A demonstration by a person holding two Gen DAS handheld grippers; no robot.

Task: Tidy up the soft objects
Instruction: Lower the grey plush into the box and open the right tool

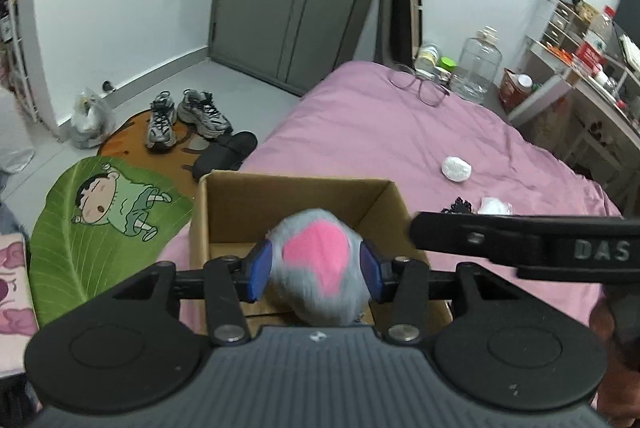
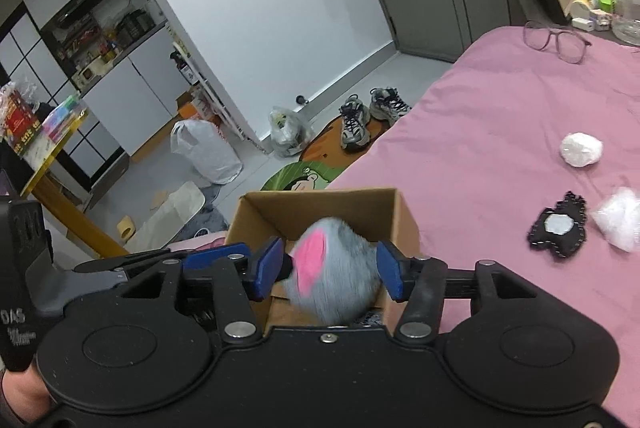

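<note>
Over the box (image 1: 224,203), the left gripper (image 1: 316,262) squeezed the furry toy (image 1: 320,268); the right gripper (image 2: 328,268) stood wide around it.

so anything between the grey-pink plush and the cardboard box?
Nothing visible. The grey-pink plush sits between the left tongs directly over the open cardboard box, whose visible interior looks unobstructed.

The plush toy (image 2: 336,268) (motion-blurred) hides the cardboard box (image 2: 320,205) floor.
</note>
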